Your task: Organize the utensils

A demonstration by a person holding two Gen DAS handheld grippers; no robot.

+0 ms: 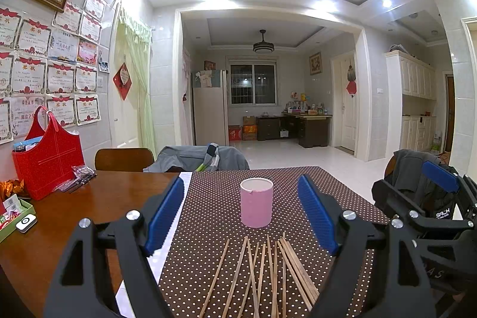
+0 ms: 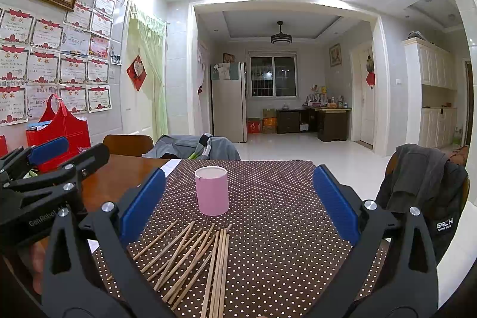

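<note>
Left wrist view: the left gripper [image 1: 244,213] is held above the table with its 2 blue-padded fingers [image 1: 165,213] spread wide and nothing between them. Centred in the gap stands a pink cylindrical cup [image 1: 256,202], upright, open at the top, on a brown polka-dot cloth [image 1: 214,198]. On the near side of the cup, apart from it, a loose group of wooden chopsticks [image 1: 262,273] lies flat on the cloth, fanned out lengthwise toward the camera, several crossing or touching one another. The right gripper [image 1: 441,198] shows at the right edge of this view, level with the cup and well clear of it.

Right wrist view: the right gripper [image 2: 238,204] is likewise spread apart, its jaws empty. The pink cylindrical cup [image 2: 211,190] stands left of centre between the blue pads [image 2: 335,204]. The wooden chopsticks [image 2: 193,258] lie scattered in front of it, mostly toward the left finger, with a tighter bundle of parallel sticks at the middle. The left gripper [image 2: 44,157] is visible at the left edge, over the bare wooden table [image 2: 119,178]; from this angle its opening cannot be judged.

Background items: a red bag [image 1: 49,163] stands on the table near the wall, and a dark jacket [image 2: 423,187] hangs over a chair at the right.
</note>
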